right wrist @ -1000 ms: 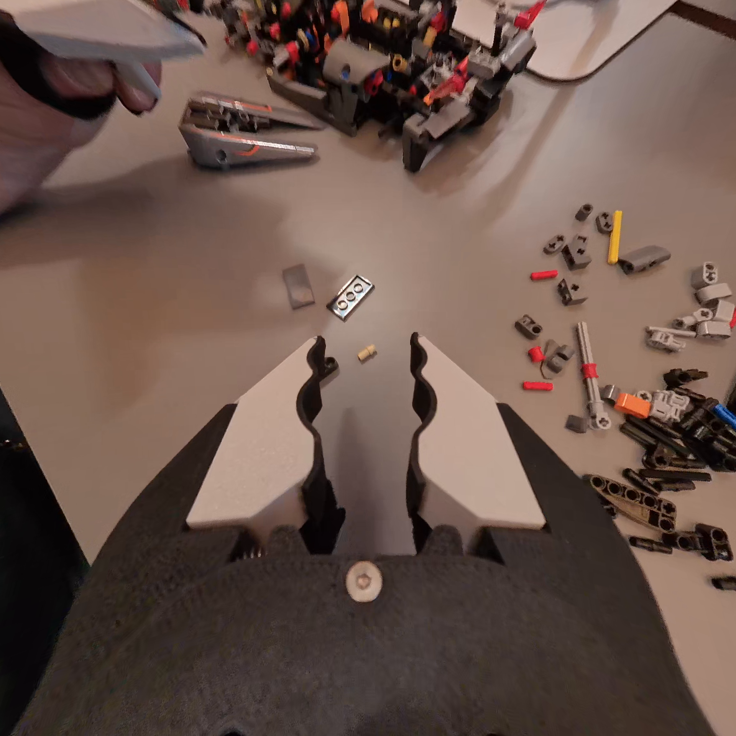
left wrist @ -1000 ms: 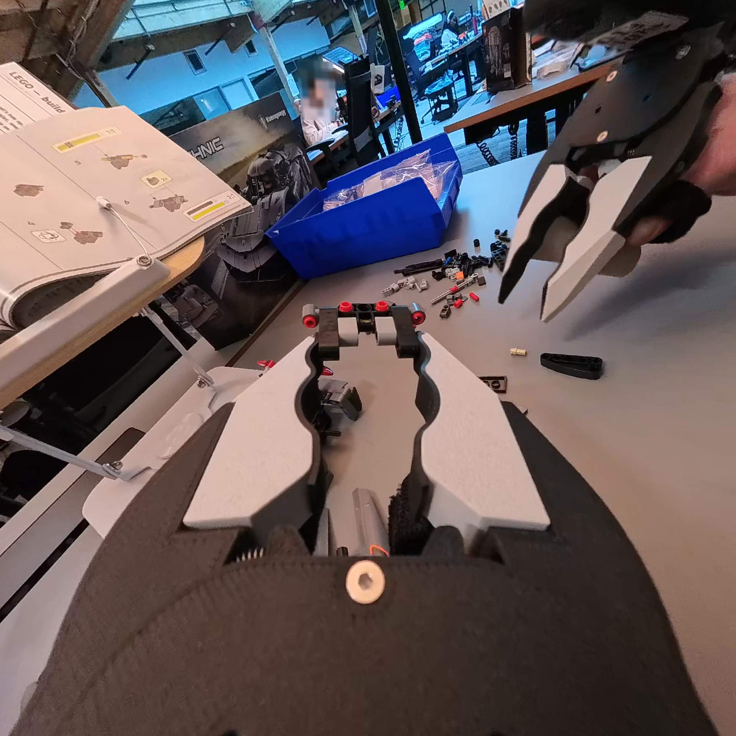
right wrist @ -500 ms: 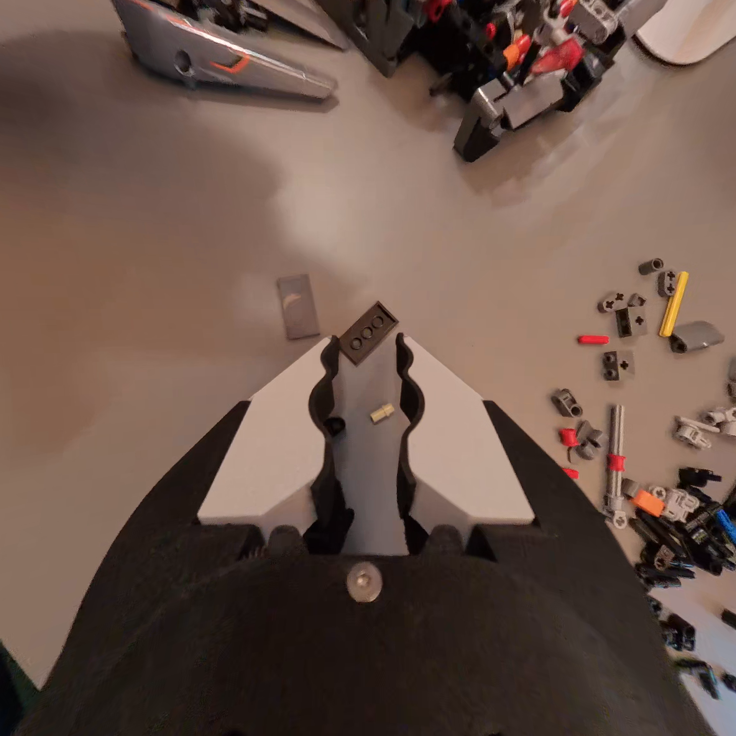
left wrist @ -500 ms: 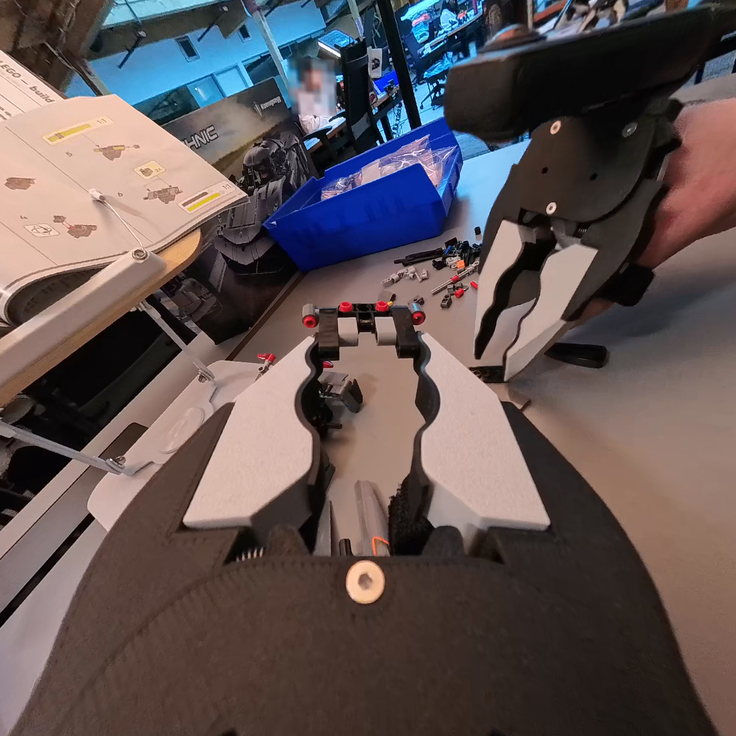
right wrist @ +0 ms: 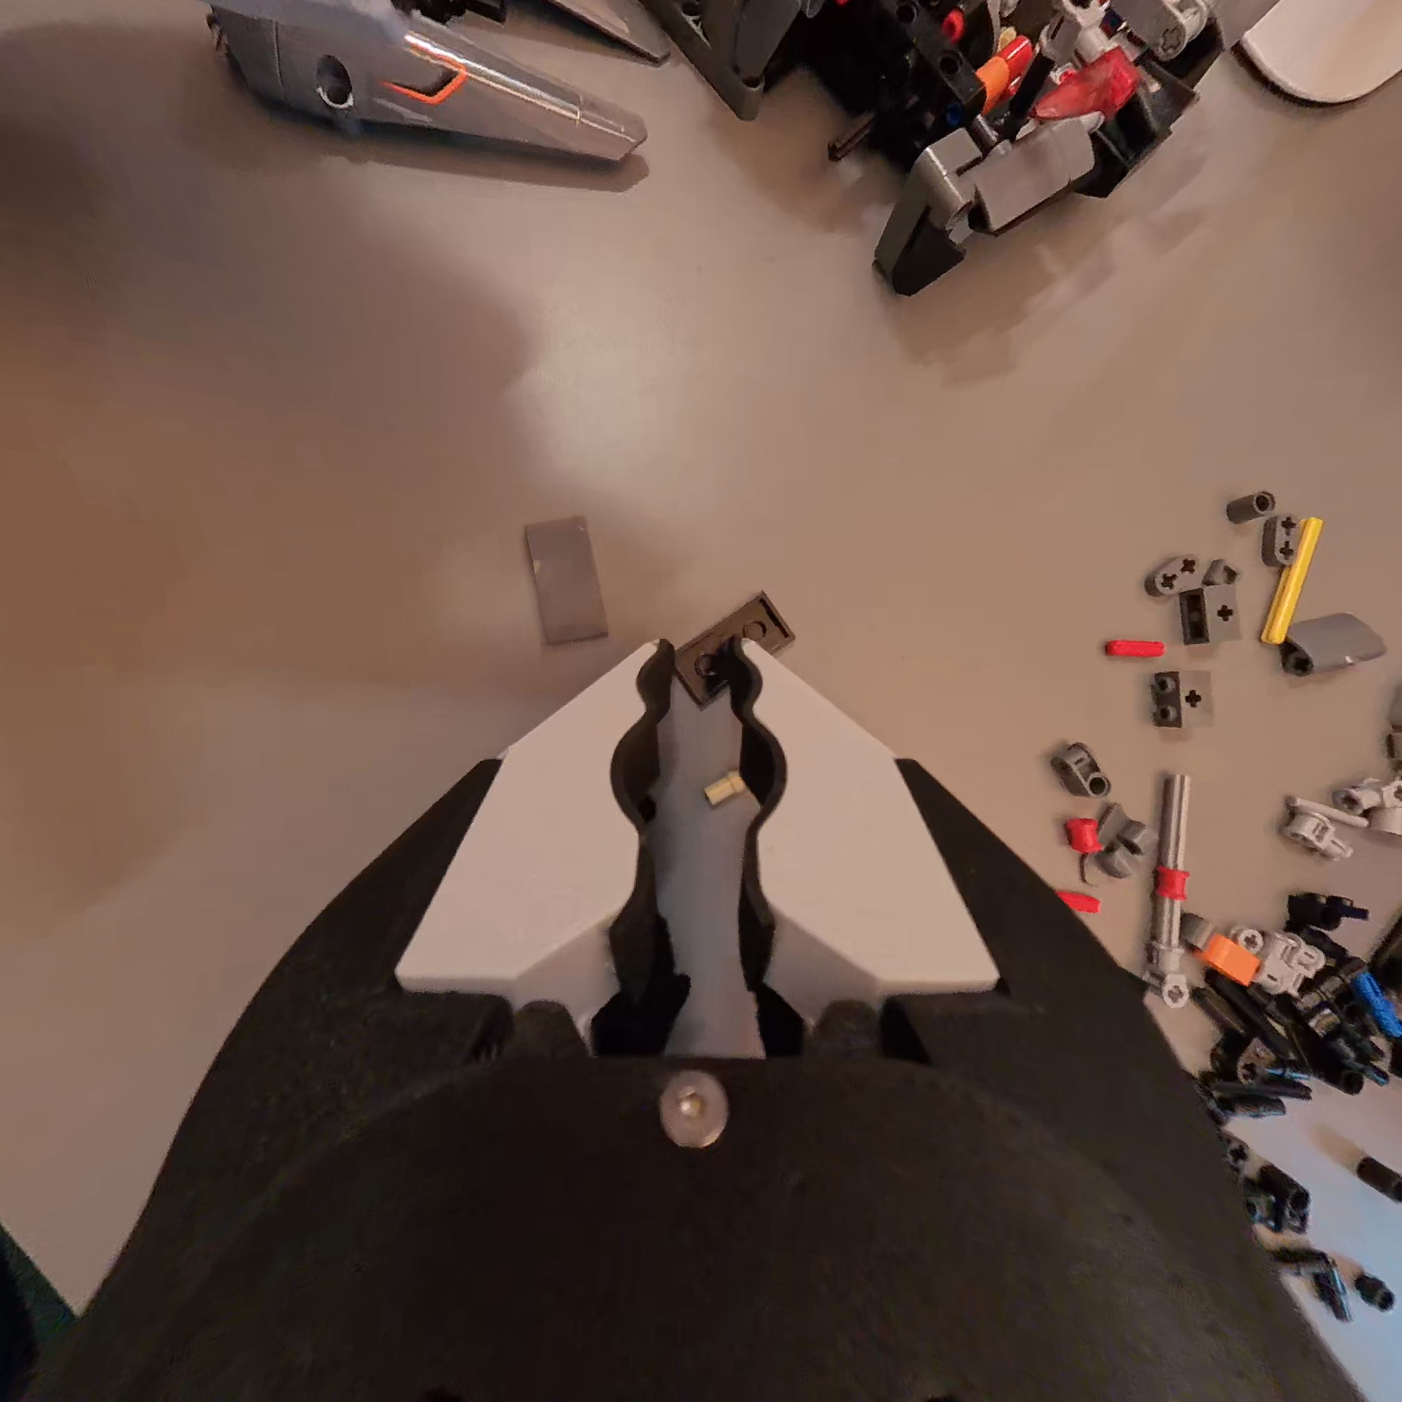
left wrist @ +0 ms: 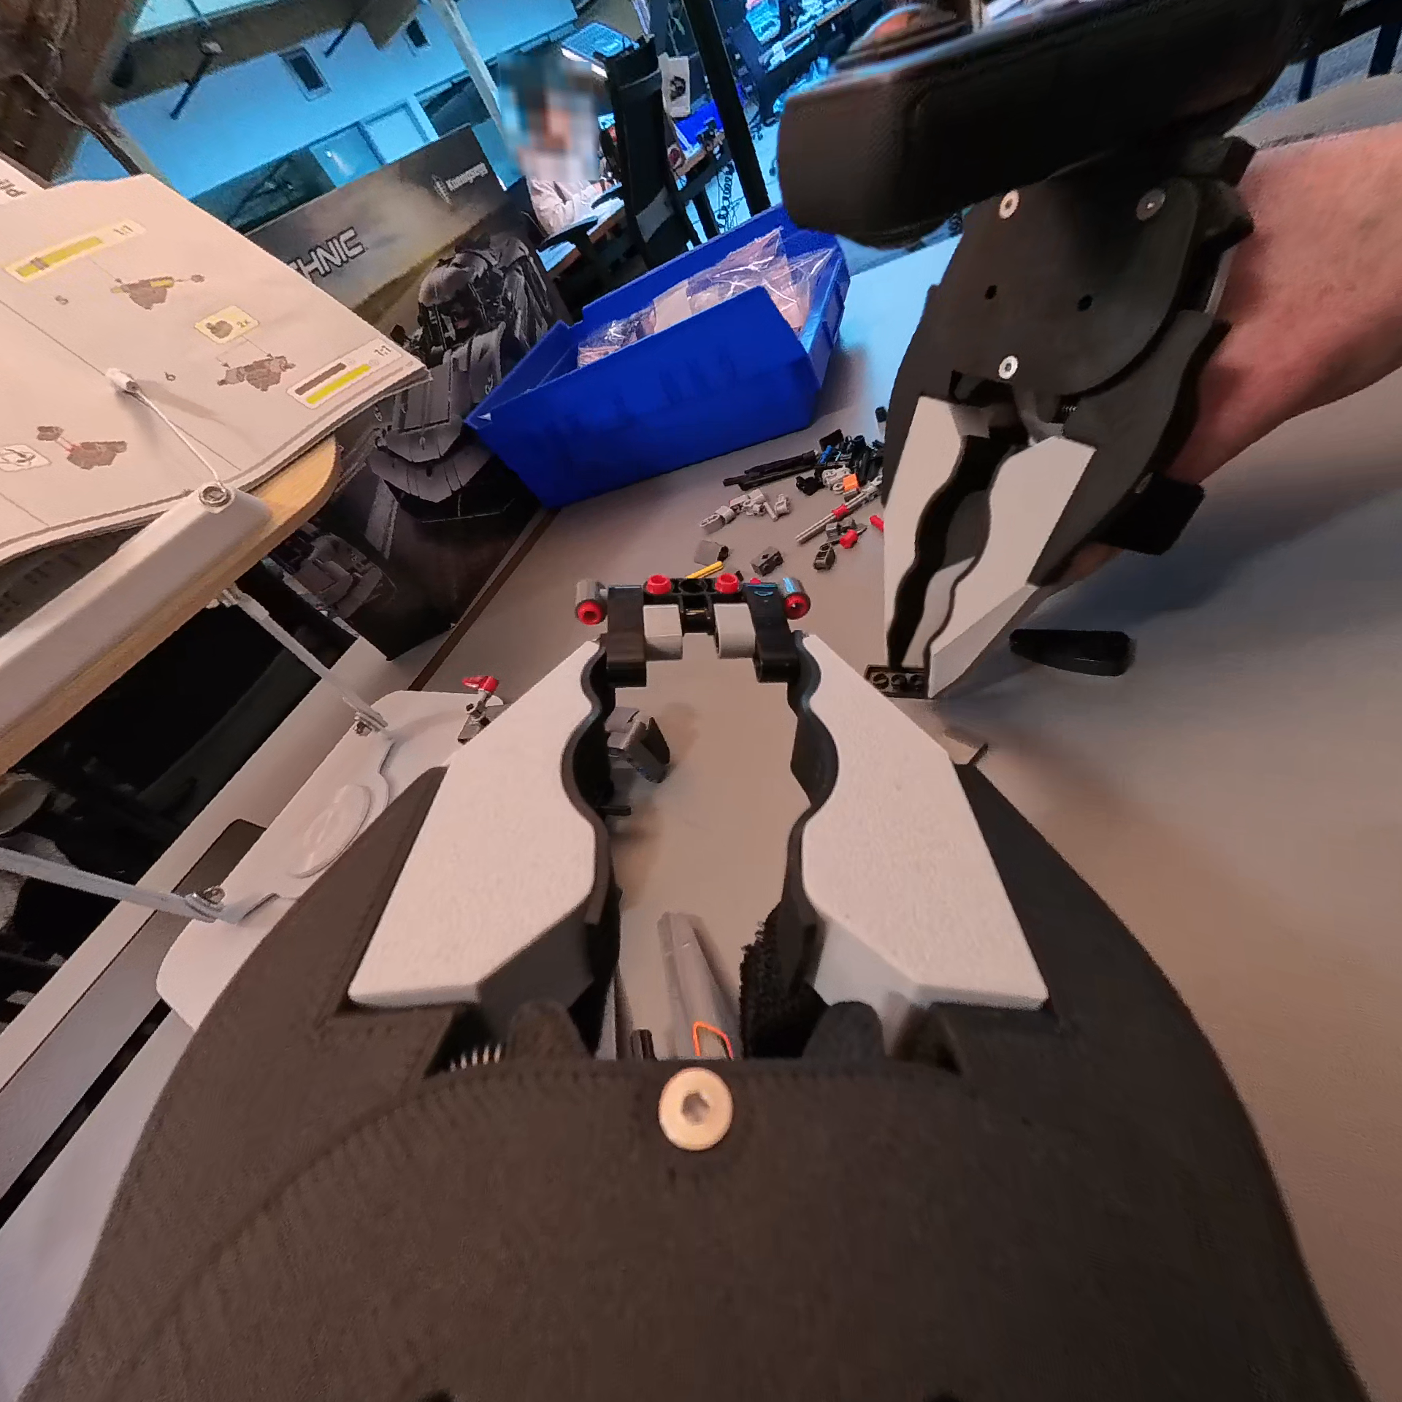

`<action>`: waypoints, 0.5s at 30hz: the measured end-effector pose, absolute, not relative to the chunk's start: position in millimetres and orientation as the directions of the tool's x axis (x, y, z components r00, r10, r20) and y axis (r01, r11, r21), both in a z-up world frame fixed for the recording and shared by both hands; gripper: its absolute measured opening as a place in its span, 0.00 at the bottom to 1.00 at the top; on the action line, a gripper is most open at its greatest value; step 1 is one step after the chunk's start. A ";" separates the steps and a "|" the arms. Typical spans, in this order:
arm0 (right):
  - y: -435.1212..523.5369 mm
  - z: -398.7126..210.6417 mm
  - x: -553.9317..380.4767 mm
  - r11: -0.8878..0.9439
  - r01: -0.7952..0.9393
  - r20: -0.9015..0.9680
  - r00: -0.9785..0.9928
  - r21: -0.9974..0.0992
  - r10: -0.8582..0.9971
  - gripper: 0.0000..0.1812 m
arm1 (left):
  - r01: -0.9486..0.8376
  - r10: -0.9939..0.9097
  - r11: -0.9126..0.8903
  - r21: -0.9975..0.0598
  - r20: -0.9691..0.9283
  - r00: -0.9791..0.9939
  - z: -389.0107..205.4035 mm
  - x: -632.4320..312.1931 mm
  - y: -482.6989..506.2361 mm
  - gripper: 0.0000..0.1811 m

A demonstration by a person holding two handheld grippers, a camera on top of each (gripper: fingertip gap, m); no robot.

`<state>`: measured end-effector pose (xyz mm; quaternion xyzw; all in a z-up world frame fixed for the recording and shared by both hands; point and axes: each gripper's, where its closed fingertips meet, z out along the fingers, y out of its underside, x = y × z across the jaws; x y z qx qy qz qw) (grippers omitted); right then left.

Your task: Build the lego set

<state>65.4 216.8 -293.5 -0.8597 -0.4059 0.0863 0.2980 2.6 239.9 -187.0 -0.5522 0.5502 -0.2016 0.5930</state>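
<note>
Grey tabletop (right wrist: 834, 470): right tongs (right wrist: 702, 654) nip a black three-hole plate (right wrist: 740, 637) lying flat (beige peg (right wrist: 722, 789) between the fingers); left tongs (left wrist: 702, 664) clamp a black-and-grey assembly (left wrist: 686, 618) with red pins.

Smooth matte grey bench (left wrist: 1214, 834) fills the foreground; in the right wrist view its surface reads warmer, beige-brown, with a soft bright patch of reflected light near the middle (right wrist: 592, 425). Beyond the bench edge, an open workshop hall under cool blue-tinted light. Pale far wall with small rectangular windows (left wrist: 307, 68). Dark vertical steel post (left wrist: 724, 99) rising behind. Further wood-topped tables on black frames (left wrist: 1320, 57), cluttered. Black chair (left wrist: 633, 152) near a seated person with blurred head (left wrist: 561, 190). At left, a light wooden shelf board (left wrist: 197, 561) overhangs a dark recess.
</note>
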 end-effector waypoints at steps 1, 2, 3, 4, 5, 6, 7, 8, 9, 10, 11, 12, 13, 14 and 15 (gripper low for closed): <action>217.4 -292.1 67.2 -0.497 0.640 0.101 0.666 -0.586 0.739 0.08 | -0.370 -0.847 0.309 -0.876 -0.430 0.311 -187.5 3.1 239.6 0.24; 218.6 -290.9 69.7 -0.506 0.631 0.109 0.682 -0.588 0.724 0.09 | -0.370 -0.848 0.310 -0.876 -0.431 0.309 -187.7 3.6 239.2 0.24; 219.9 -290.9 71.9 -0.520 0.619 0.110 0.699 -0.589 0.707 0.10 | -0.370 -0.849 0.310 -0.876 -0.430 0.308 -188.1 4.1 238.9 0.24; 220.2 -292.5 71.8 -0.535 0.607 0.097 0.709 -0.588 0.698 0.10 | -0.371 -0.850 0.309 -0.875 -0.430 0.306 -188.6 4.6 238.7 0.24; 219.7 -295.4 70.4 -0.549 0.595 0.075 0.715 -0.587 0.695 0.11 | -0.372 -0.850 0.310 -0.875 -0.431 0.304 -189.1 5.0 238.5 0.24; 220.0 -297.3 68.6 -0.559 0.584 0.055 0.719 -0.589 0.693 0.12 | -0.373 -0.850 0.311 -0.874 -0.431 0.303 -189.7 5.3 238.4 0.24; 221.1 -297.6 67.1 -0.561 0.576 0.045 0.721 -0.595 0.692 0.13 | -0.375 -0.850 0.310 -0.874 -0.431 0.302 -190.3 5.5 238.6 0.24; 222.5 -297.4 66.1 -0.558 0.576 0.046 0.719 -0.597 0.694 0.14 | -0.376 -0.850 0.309 -0.873 -0.431 0.302 -190.8 5.6 238.9 0.24; 223.4 -297.3 65.1 -0.552 0.584 0.052 0.714 -0.595 0.699 0.12 | -0.377 -0.851 0.308 -0.873 -0.430 0.302 -191.3 5.3 239.3 0.24; 224.1 -297.2 63.6 -0.544 0.593 0.058 0.706 -0.593 0.706 0.11 | -0.378 -0.851 0.306 -0.873 -0.430 0.303 -191.6 5.0 239.8 0.24; 224.7 -297.2 62.2 -0.537 0.601 0.062 0.698 -0.591 0.713 0.10 | -0.379 -0.850 0.305 -0.874 -0.429 0.304 -191.7 4.7 240.2 0.24; 225.0 -297.1 61.5 -0.533 0.609 0.063 0.691 -0.588 0.720 0.09 | -0.378 -0.850 0.305 -0.874 -0.429 0.306 -191.3 4.4 240.7 0.24; 225.2 -297.1 61.1 -0.527 0.617 0.064 0.682 -0.584 0.728 0.09 | -0.378 -0.850 0.305 -0.874 -0.429 0.307 -191.0 4.2 240.9 0.24; 225.1 -297.1 60.7 -0.518 0.627 0.068 0.672 -0.582 0.737 0.09 | -0.377 -0.849 0.305 -0.874 -0.429 0.307 -190.8 4.0 240.8 0.24; 224.9 -297.0 60.7 -0.511 0.635 0.071 0.664 -0.580 0.744 0.09 | -0.378 -0.849 0.307 -0.874 -0.430 0.306 -190.6 4.0 240.6 0.24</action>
